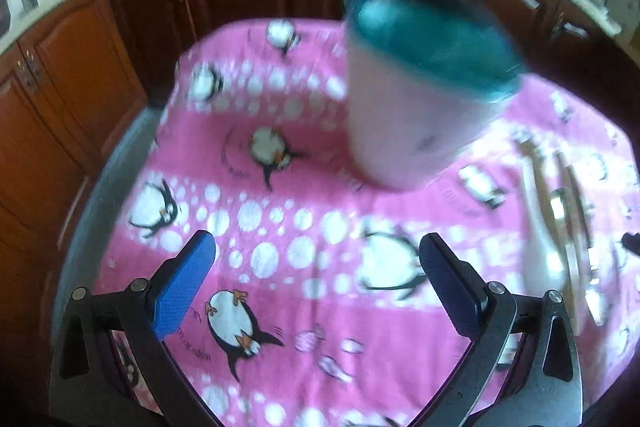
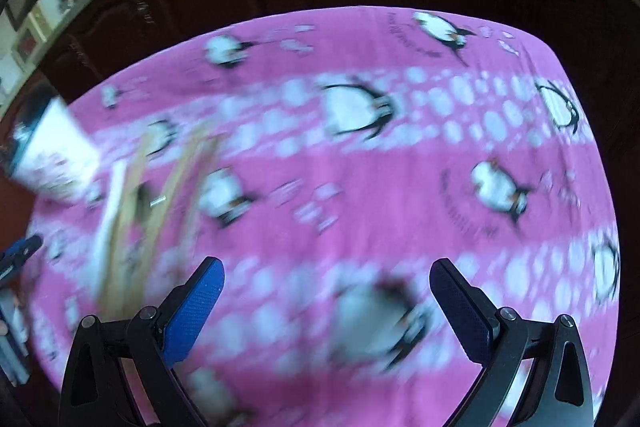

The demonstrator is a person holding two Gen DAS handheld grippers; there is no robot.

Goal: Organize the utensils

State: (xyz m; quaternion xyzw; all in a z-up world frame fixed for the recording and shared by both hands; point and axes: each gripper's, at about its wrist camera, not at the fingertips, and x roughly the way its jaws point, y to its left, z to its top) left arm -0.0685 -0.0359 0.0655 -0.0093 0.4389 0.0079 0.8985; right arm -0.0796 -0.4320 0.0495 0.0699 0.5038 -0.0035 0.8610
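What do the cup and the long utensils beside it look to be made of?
Cup: likely plastic, matte white wall with a glossy teal inside; blur leaves it open. Utensils: pale tan sticks look like wood or bamboo, unvarnished; a small shiny piece among them suggests metal.

Left gripper [image 1: 318,259]: jaws spread wide, nothing between the blue pads [image 1: 184,287], held above the bench and angled downward. Right gripper [image 2: 326,287]: jaws equally wide apart, empty, also raised and angled downward. Both views are motion-blurred.
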